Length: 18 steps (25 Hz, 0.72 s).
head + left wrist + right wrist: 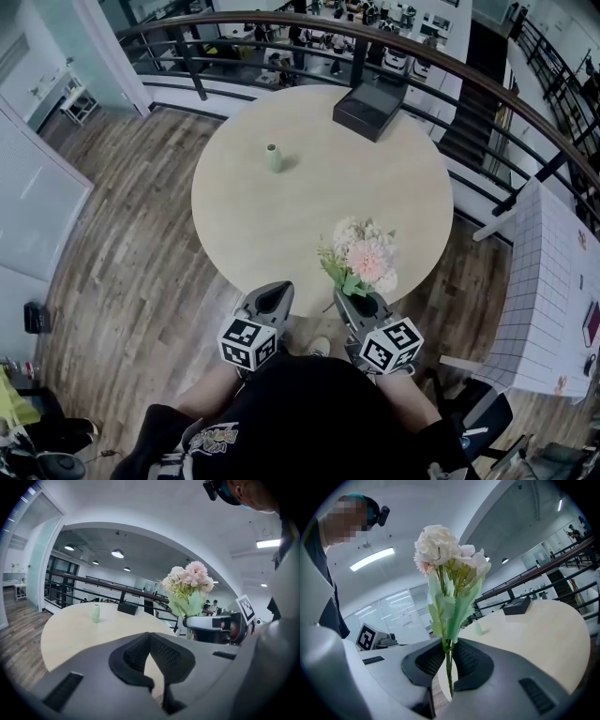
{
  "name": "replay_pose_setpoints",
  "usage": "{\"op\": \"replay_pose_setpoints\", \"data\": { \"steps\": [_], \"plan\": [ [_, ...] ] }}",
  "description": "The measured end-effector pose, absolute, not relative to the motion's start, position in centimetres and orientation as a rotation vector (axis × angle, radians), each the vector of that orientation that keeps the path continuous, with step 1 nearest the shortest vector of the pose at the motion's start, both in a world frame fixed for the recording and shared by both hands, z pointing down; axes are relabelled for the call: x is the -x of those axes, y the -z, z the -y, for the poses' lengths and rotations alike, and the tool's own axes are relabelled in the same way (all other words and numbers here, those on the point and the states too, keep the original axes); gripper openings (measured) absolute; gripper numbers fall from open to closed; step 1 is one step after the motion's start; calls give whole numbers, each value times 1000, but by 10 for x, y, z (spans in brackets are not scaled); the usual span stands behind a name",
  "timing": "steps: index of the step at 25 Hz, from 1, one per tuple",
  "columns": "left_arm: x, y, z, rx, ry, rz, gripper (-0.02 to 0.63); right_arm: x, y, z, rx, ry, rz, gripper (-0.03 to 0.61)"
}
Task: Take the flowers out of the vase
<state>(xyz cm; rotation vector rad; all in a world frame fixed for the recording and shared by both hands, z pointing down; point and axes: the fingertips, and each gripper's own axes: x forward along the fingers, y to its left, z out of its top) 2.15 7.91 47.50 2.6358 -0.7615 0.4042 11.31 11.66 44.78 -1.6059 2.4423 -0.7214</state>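
A bunch of pale pink and white flowers with green leaves stands upright over the near edge of the round table. My right gripper is shut on its thin stems, with the blooms rising above the jaws. The small green vase stands apart on the far left part of the table, with nothing in it. My left gripper is shut and holds nothing, just left of the right one at the table's near edge. In the left gripper view the vase is far ahead and the flowers are to the right.
A black box sits at the table's far edge by a curved dark railing. Wooden floor surrounds the table. A white gridded table stands to the right. The person's legs are below the grippers.
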Motion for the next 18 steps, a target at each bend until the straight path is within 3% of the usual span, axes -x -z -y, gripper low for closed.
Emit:
{"op": "replay_pose_setpoints", "data": {
  "steps": [18],
  "plan": [
    [-24,-477,-84,-2642,-421,743,6,-111,-450,-118,1594,726,-2462,57]
  ]
}}
